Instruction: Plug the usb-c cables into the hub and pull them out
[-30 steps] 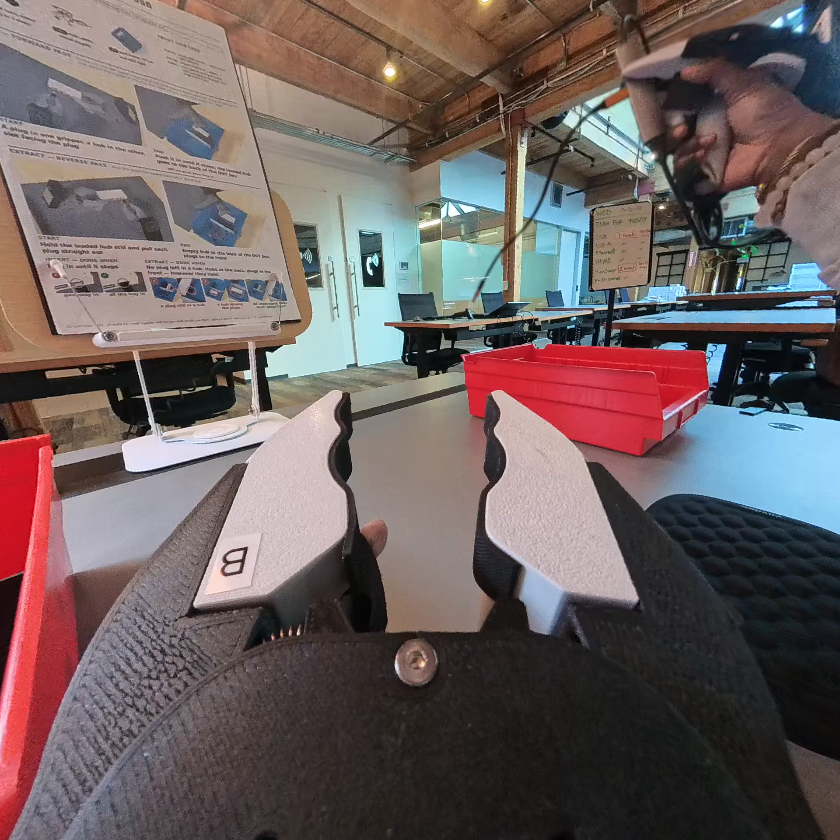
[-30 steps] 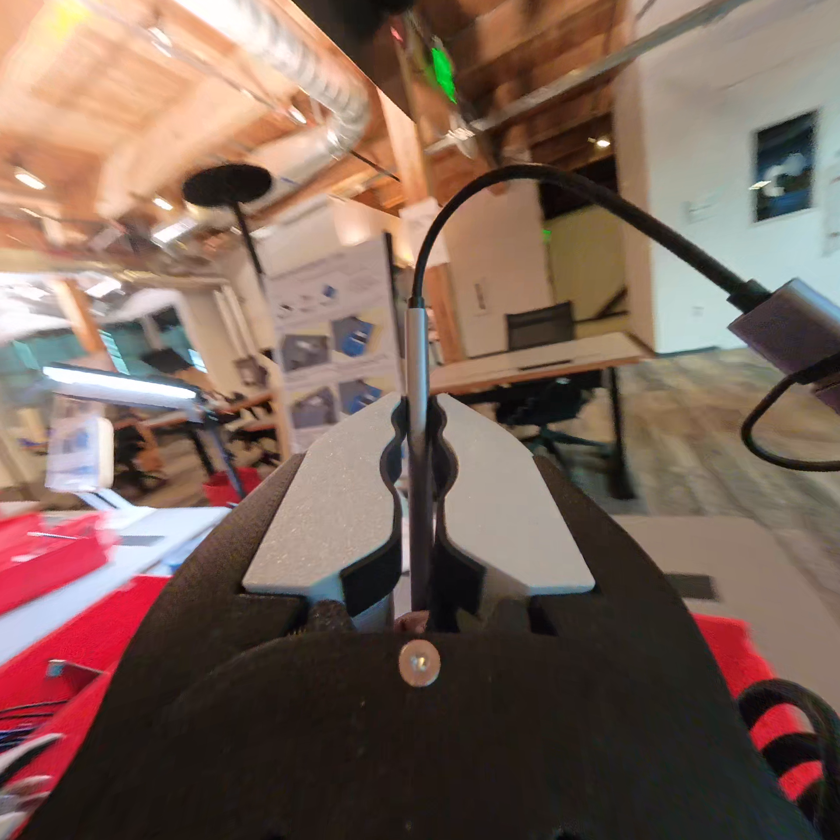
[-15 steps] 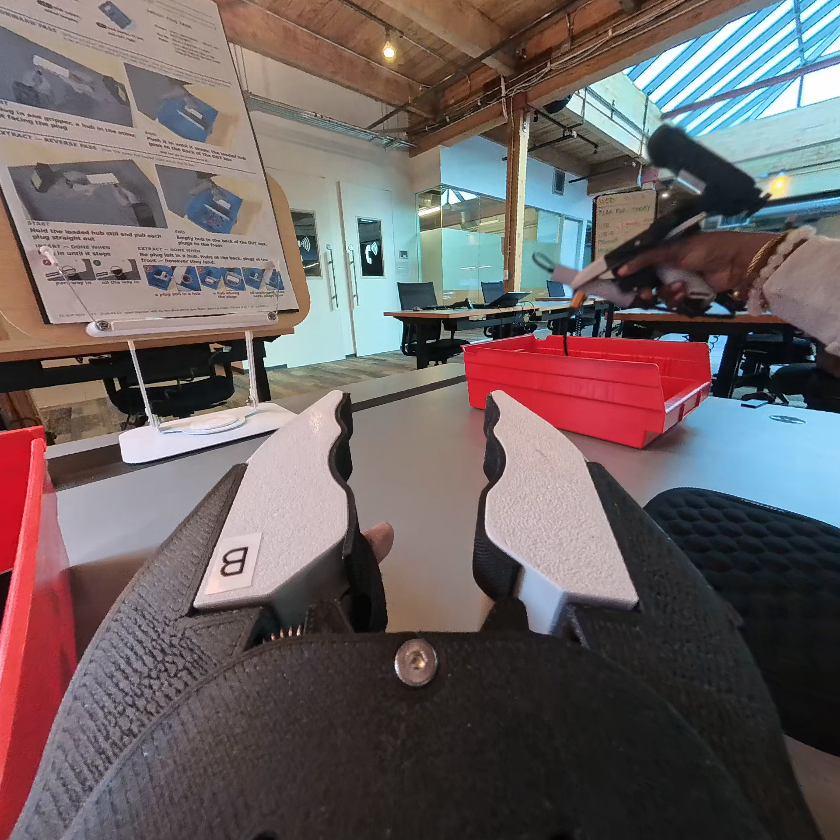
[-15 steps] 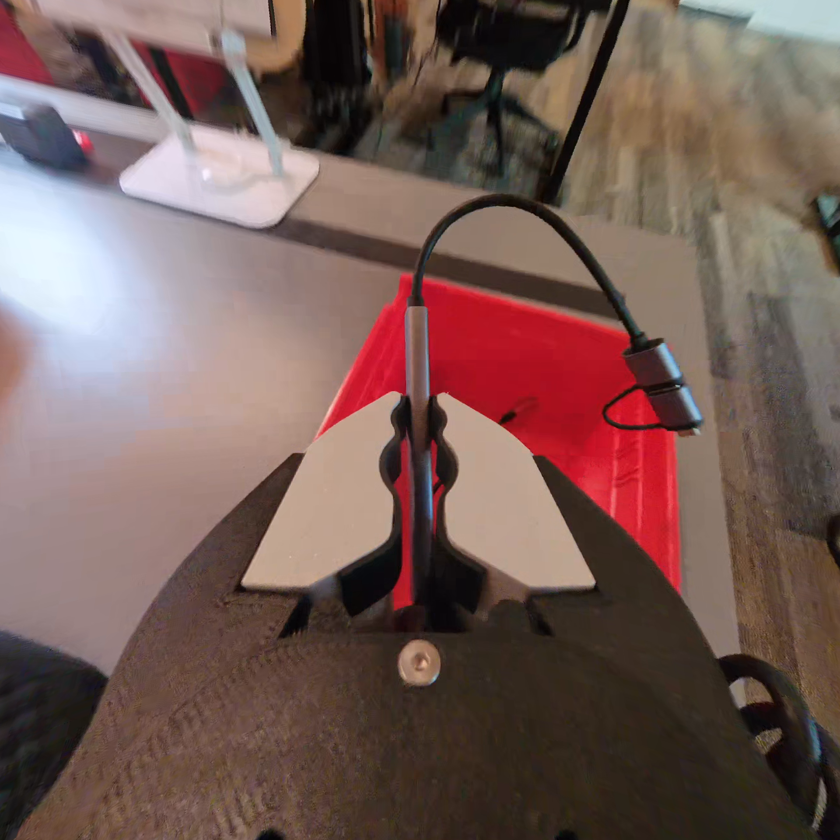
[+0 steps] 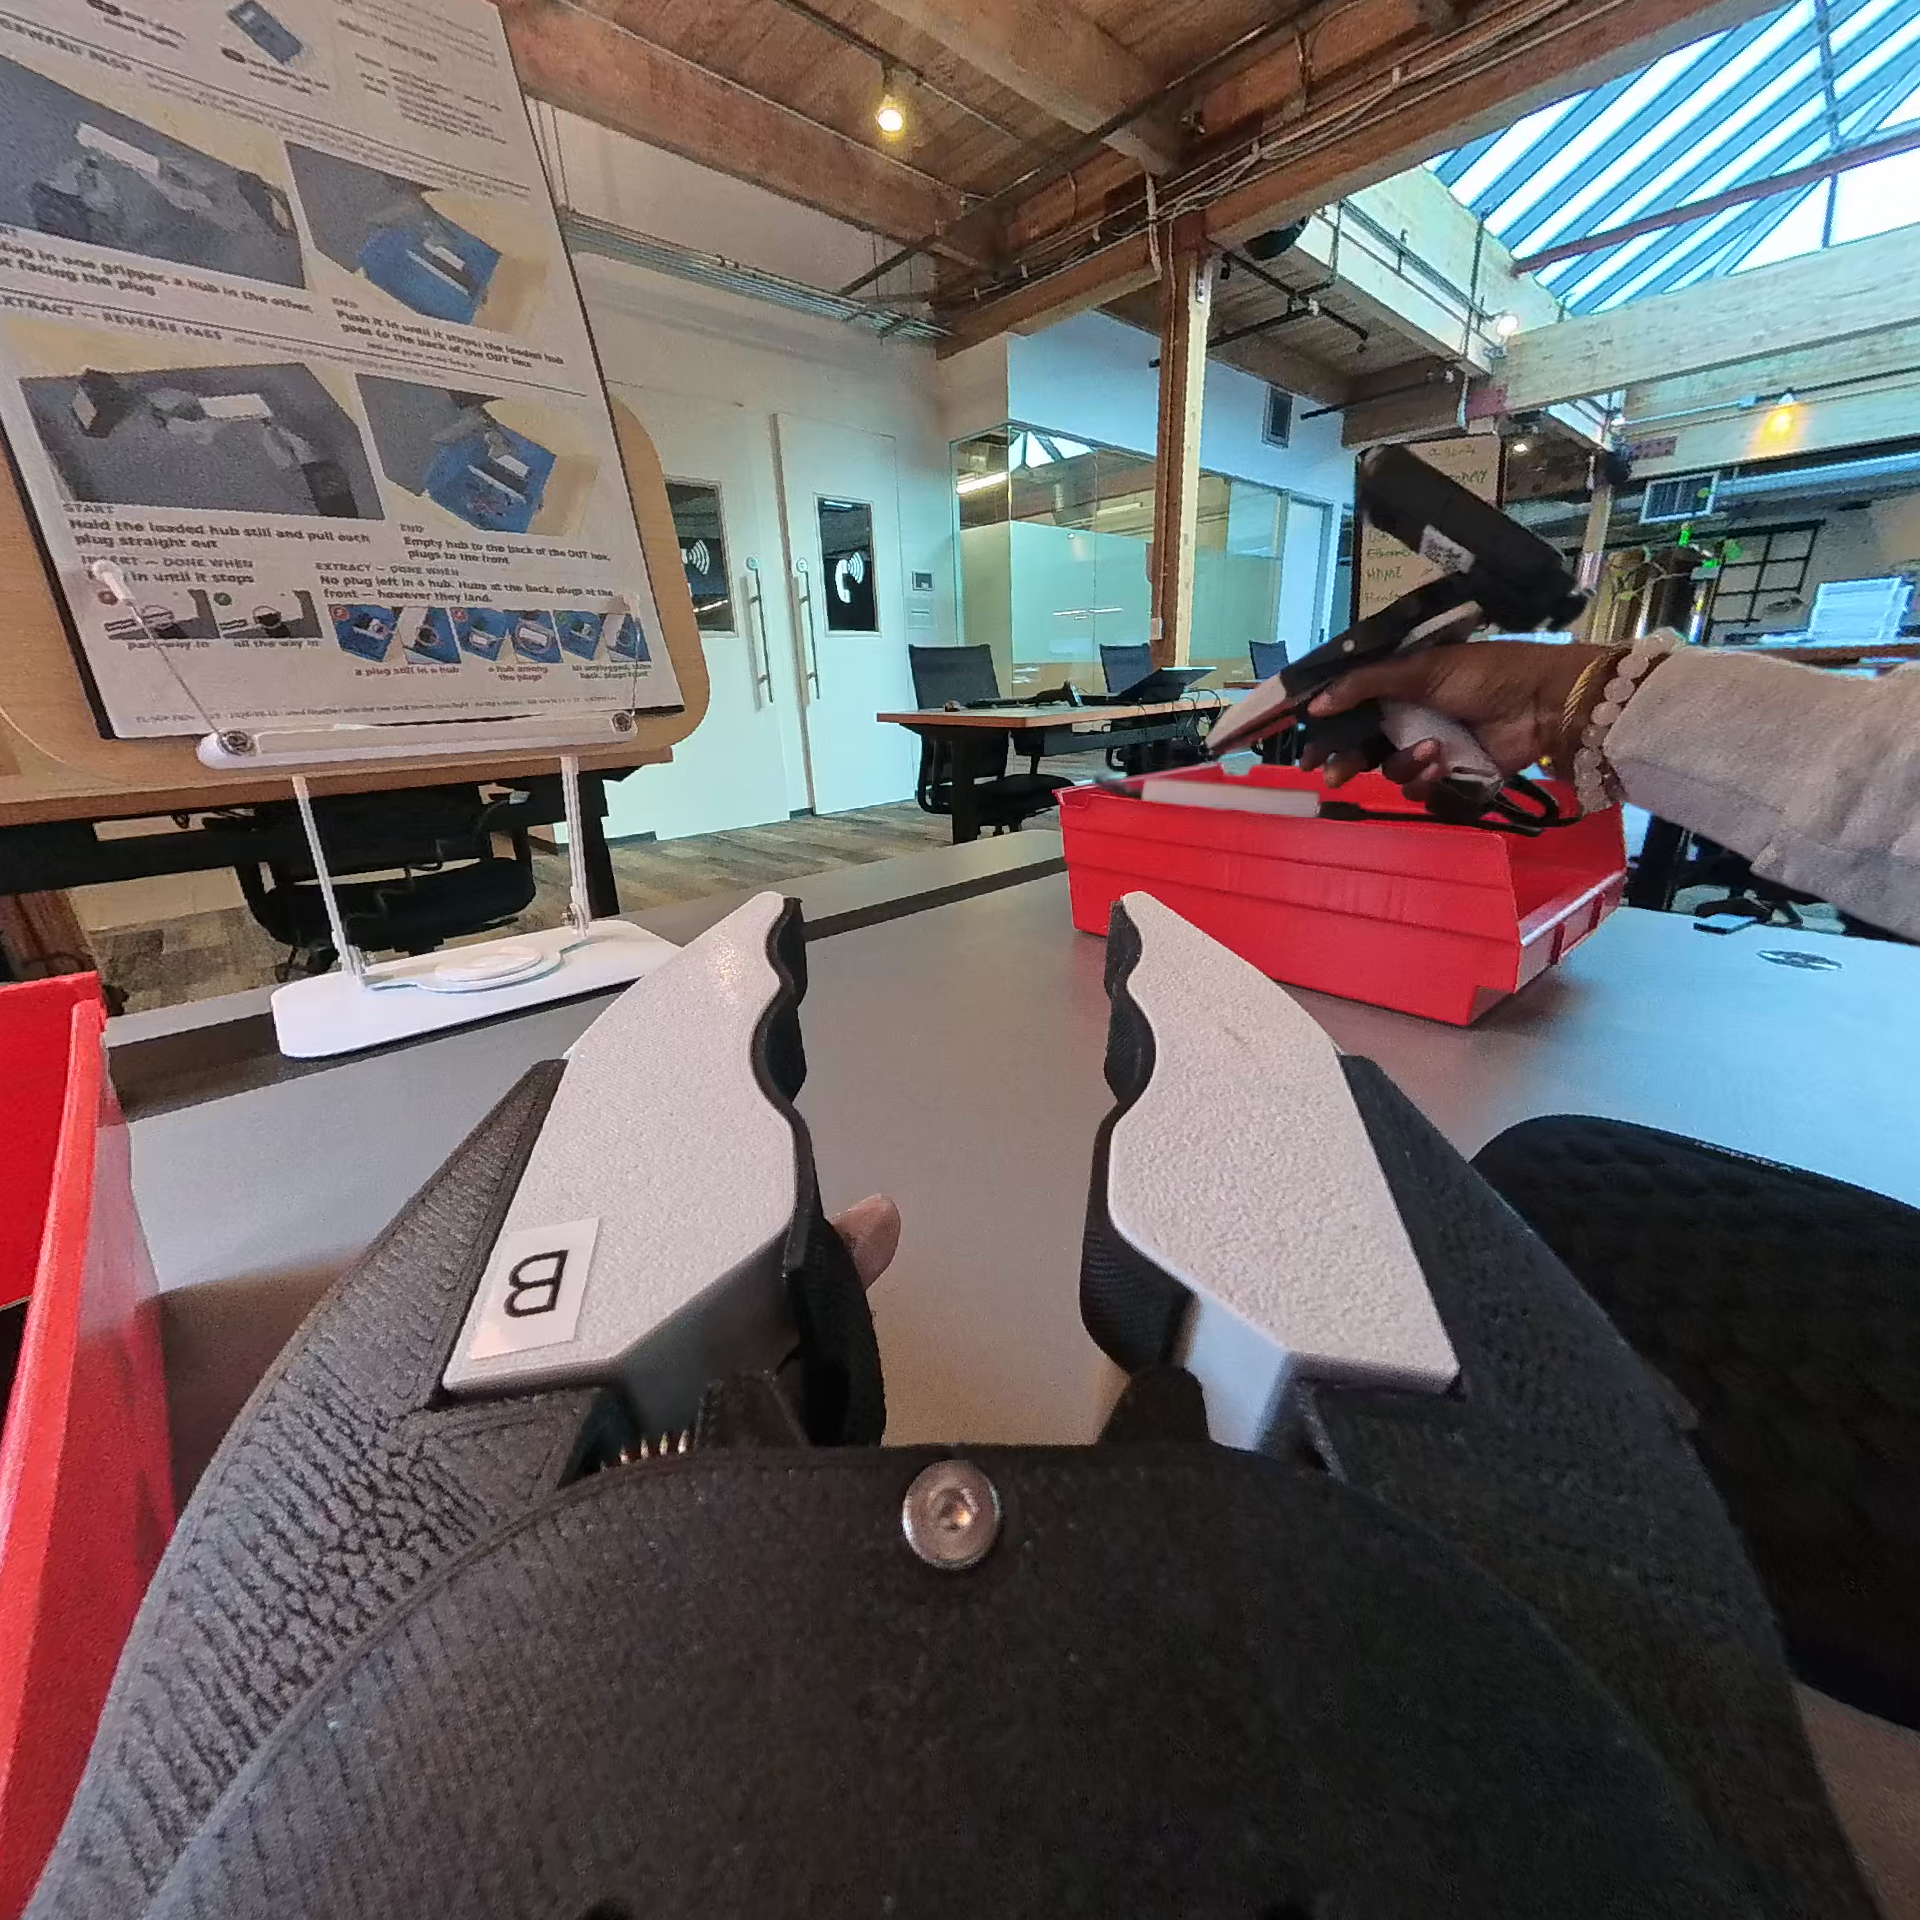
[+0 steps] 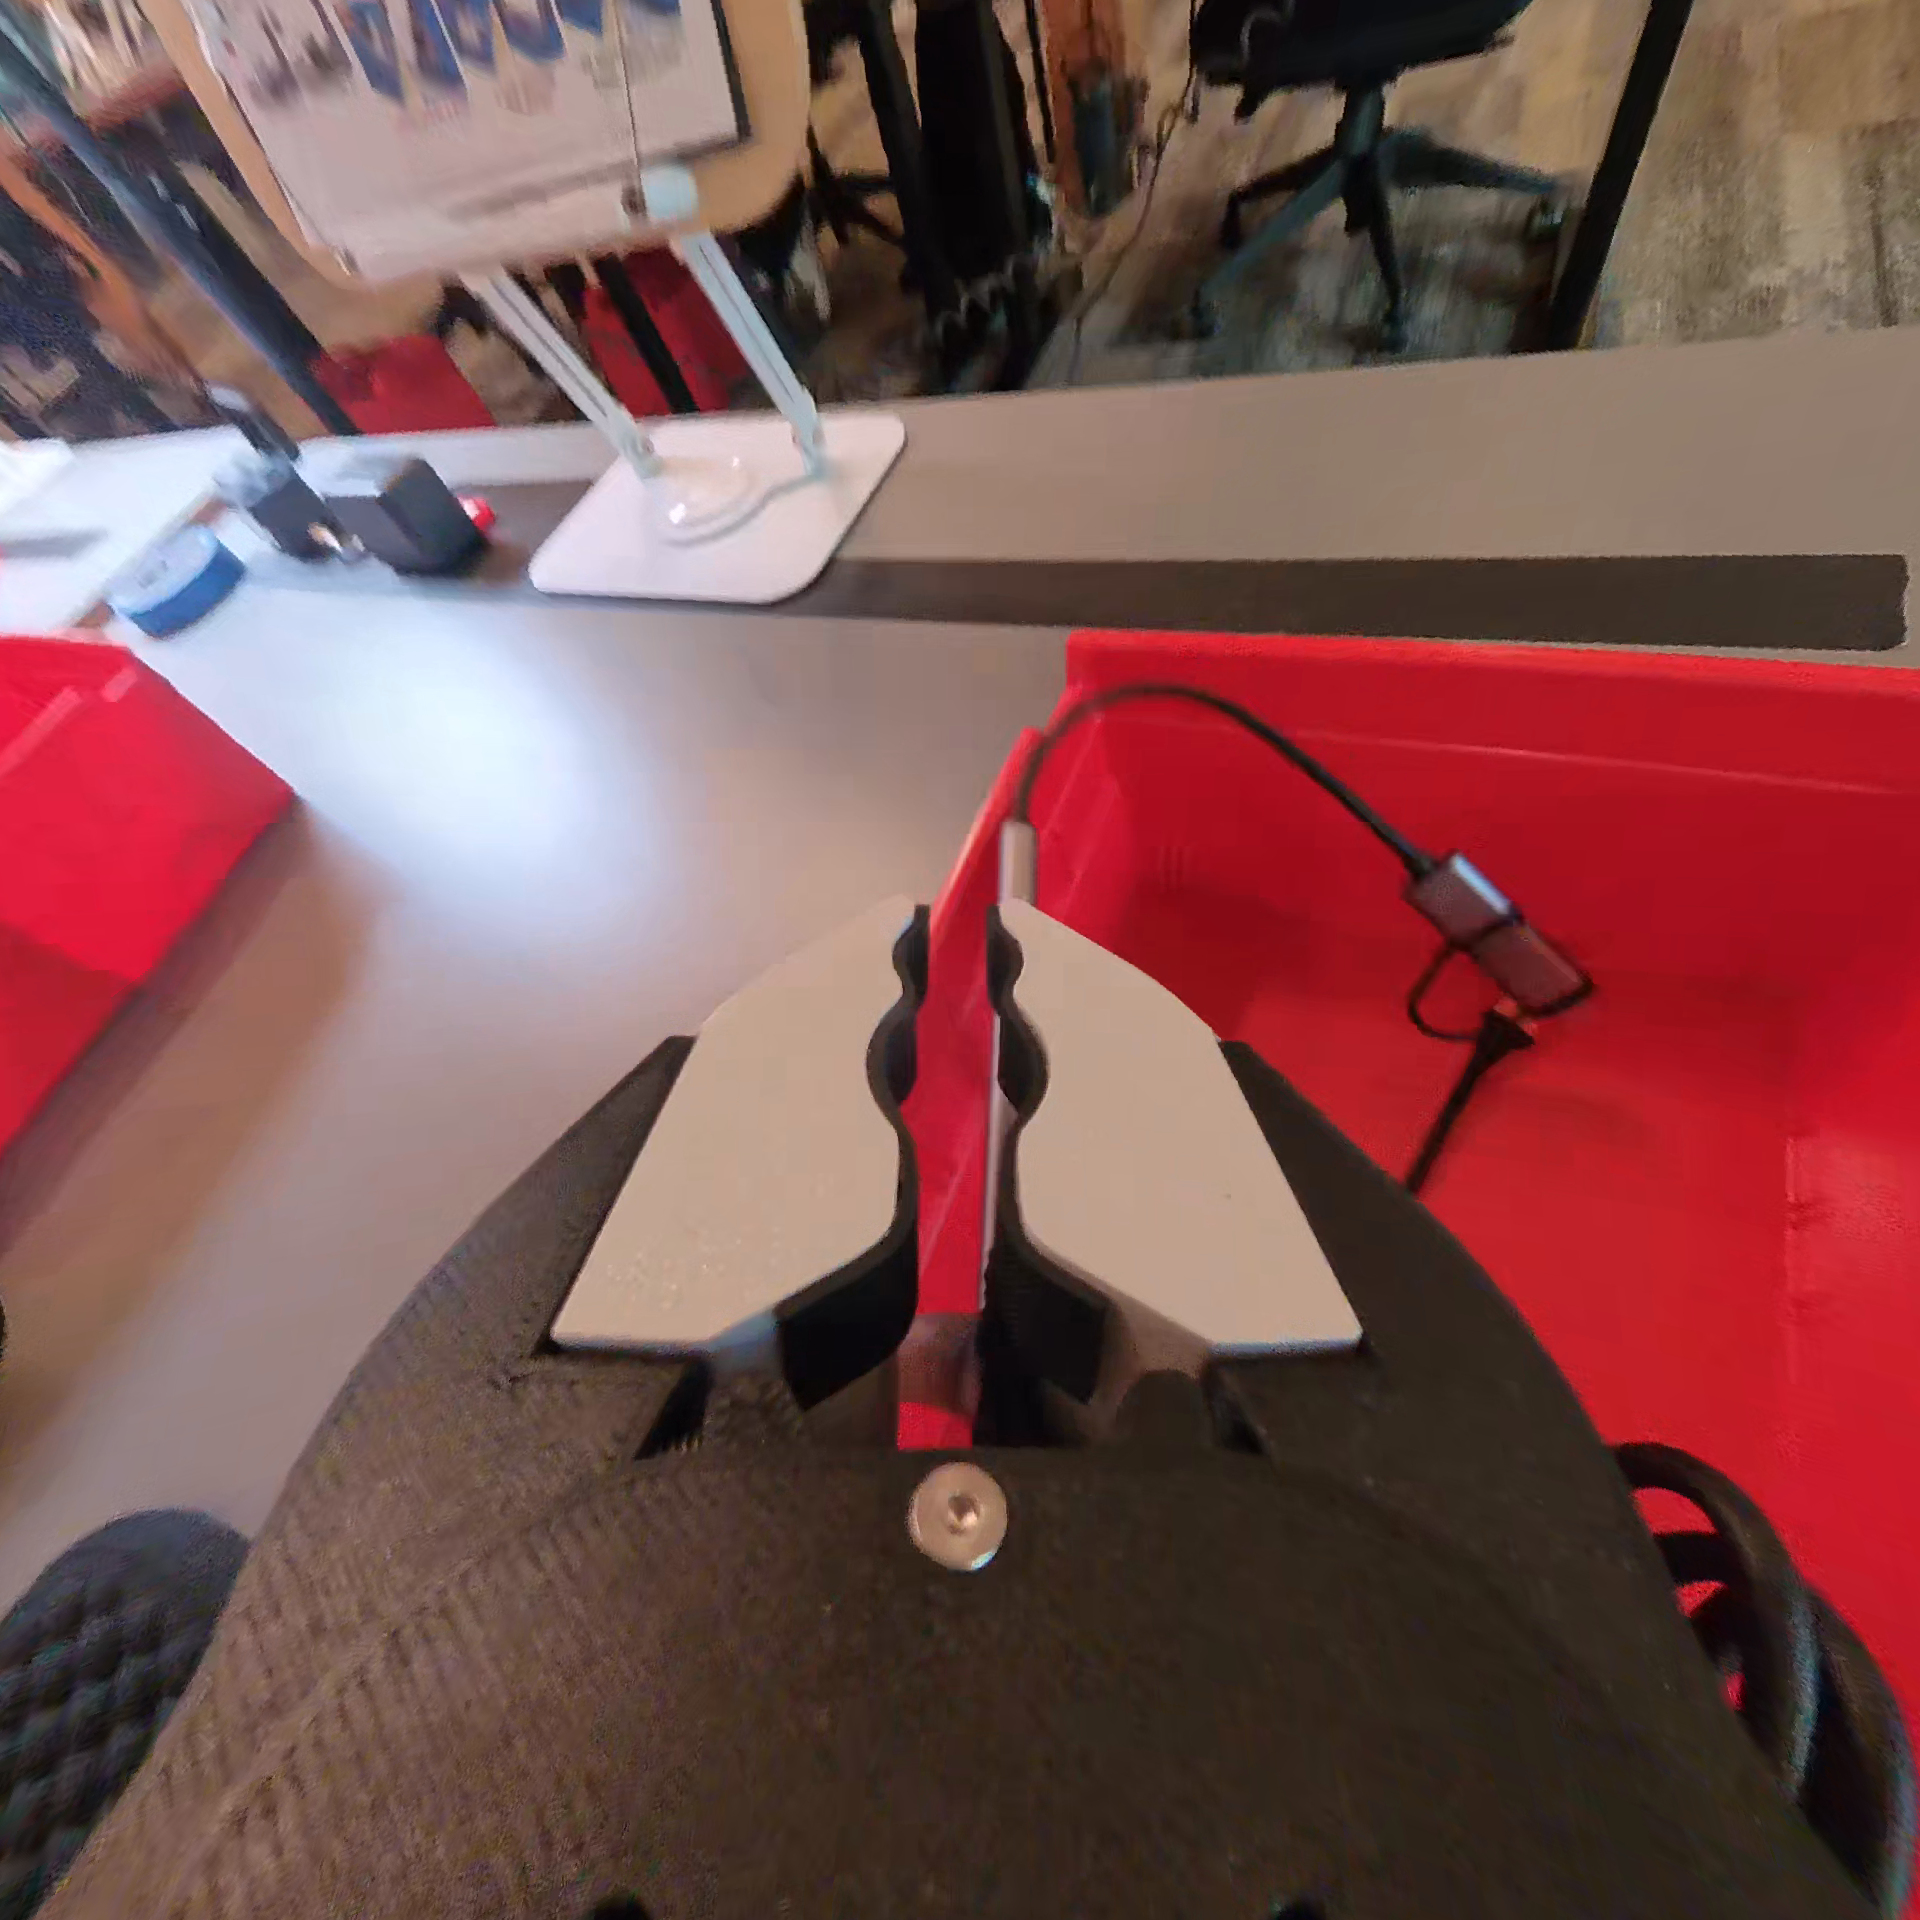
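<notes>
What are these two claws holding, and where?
Left gripper: nothing, open. Right gripper: jaws parted wider than the grey hub between them, over the red bin; it looks unclamped.

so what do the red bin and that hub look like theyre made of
Red bin: looks like moulded plastic, going by its uniform glossy red walls and soft highlights.
Hub: its slim grey body has a satin sheen, probably metal, though painted plastic is possible. Its cable looks matt black, sheathed in rubber or braid; too small to tell.
</notes>
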The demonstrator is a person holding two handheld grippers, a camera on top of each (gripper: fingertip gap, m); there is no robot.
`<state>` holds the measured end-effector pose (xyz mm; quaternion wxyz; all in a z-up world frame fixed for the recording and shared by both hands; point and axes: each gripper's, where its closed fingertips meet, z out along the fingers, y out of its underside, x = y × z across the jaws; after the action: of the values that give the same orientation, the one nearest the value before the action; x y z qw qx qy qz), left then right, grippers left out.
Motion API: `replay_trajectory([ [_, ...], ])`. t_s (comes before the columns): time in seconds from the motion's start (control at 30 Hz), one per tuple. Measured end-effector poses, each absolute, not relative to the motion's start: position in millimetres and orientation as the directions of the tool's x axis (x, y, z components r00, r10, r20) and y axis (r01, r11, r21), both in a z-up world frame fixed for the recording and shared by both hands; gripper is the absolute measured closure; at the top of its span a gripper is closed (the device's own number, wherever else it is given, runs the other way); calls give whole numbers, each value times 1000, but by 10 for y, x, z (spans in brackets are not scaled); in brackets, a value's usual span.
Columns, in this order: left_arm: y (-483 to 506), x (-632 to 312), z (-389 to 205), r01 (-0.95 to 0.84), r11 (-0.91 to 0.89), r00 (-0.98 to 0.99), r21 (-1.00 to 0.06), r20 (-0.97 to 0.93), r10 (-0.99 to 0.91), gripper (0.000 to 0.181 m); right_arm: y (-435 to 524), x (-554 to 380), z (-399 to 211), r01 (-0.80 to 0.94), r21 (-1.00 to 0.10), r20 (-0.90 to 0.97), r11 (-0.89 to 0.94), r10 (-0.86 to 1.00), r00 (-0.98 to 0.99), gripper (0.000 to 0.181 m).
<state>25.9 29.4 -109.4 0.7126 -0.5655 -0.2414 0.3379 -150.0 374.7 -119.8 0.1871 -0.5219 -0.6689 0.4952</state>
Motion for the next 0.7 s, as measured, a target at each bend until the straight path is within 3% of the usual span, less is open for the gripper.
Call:
replay_trajectory([
  [0.17,304,268,-1100,-213,124,657,-969,-48,753,126,3825,-1508,-1080,426,-899,-278,-102,884,-376,170],
  [0.27,300,266,-1102,-211,125,656,-969,-46,753,126,3811,-1484,-896,301,-950,-207,-82,887,-413,153],
  [0.37,300,265,-1108,-210,123,656,-970,-46,754,126,3736,-1369,-379,4,-993,-106,-118,875,-472,122],
  [0.47,303,265,-1113,-210,118,655,-971,-50,754,126,3744,-1116,222,-289,-935,-42,-205,874,-483,99],
  [0.6,303,268,-1115,-211,116,655,-970,-53,754,126,3848,-840,670,-472,-818,-49,-329,857,-513,90],
  [0.7,302,276,-1114,-215,115,655,-970,-56,753,126,3928,-757,711,-596,-756,52,-269,884,-465,87],
])
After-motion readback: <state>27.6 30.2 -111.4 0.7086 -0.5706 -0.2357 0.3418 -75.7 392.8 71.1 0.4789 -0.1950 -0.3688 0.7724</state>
